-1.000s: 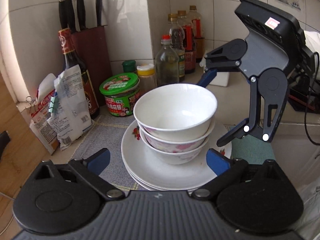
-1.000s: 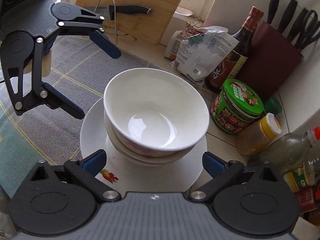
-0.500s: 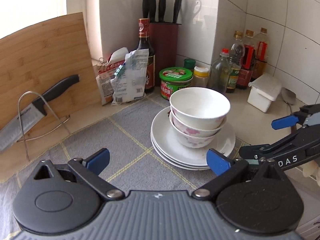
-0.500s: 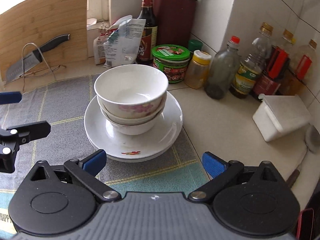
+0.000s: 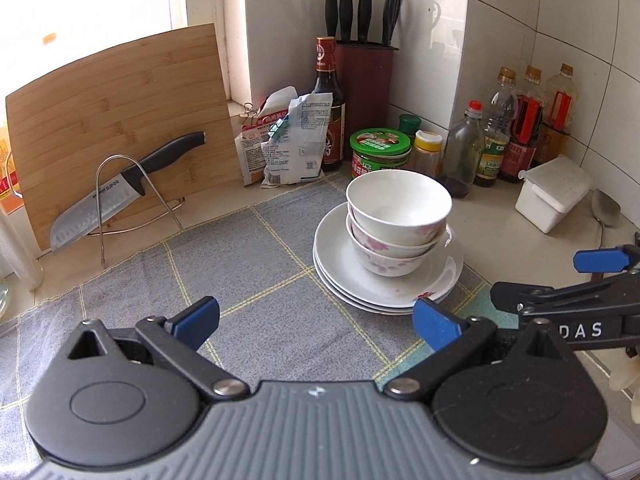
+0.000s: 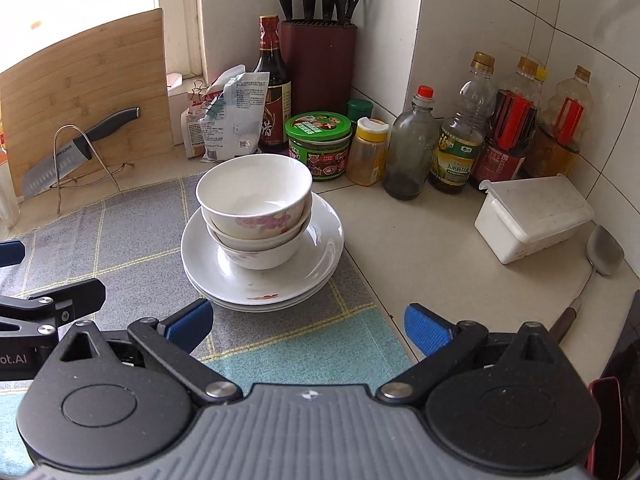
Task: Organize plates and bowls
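Note:
Three white bowls with pink flowers (image 5: 394,220) (image 6: 254,204) are nested upright on a stack of white plates (image 5: 352,280) (image 6: 316,256) at the cloth's far right corner. My left gripper (image 5: 316,322) is open and empty, pulled back over the grey cloth in front of the stack. My right gripper (image 6: 308,326) is open and empty, also back from the stack. Each gripper's fingers show at the edge of the other's view: the right one's (image 5: 600,260) and the left one's (image 6: 60,300).
A grey checked cloth (image 5: 240,280) covers the counter. A cutting board (image 5: 116,120) and a knife on a wire rack (image 5: 120,184) stand at the left. Sauce bottles (image 6: 452,148), a green-lidded jar (image 6: 318,144), a knife block (image 6: 318,64), a white box (image 6: 528,216) and a ladle (image 6: 600,260) line the back and right.
Both grippers have drawn back and up from the bowl stack, which now sits farther away. The bowls and plates have not moved.

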Tool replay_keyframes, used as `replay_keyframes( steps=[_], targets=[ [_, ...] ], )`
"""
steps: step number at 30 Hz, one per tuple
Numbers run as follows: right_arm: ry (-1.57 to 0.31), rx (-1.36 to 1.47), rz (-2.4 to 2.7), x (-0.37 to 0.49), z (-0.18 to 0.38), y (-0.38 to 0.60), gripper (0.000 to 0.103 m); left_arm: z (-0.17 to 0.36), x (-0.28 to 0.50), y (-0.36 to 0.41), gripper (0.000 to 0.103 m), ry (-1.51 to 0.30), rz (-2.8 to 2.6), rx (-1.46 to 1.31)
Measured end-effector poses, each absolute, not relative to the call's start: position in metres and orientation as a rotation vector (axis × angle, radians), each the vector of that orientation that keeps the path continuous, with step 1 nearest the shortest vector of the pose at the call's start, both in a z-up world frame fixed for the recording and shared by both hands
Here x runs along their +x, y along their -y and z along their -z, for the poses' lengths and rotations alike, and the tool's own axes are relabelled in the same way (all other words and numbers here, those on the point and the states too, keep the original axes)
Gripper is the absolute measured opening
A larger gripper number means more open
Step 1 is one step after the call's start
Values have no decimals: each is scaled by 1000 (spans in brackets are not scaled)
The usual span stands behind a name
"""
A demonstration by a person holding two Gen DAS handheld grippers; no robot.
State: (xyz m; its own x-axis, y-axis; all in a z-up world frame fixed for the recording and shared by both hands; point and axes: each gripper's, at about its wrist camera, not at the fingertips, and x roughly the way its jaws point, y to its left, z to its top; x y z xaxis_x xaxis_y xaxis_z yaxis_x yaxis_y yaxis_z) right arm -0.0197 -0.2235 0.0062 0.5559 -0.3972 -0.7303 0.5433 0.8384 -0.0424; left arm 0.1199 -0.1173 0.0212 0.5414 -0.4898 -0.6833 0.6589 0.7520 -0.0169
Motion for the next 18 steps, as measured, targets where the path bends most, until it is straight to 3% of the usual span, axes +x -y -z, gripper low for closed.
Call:
replay_keyframes(
  steps=[18],
  targets=[
    [-791, 200, 561, -27, -13, 219, 103, -31, 109, 115, 102, -699, 663, 250]
  ],
)
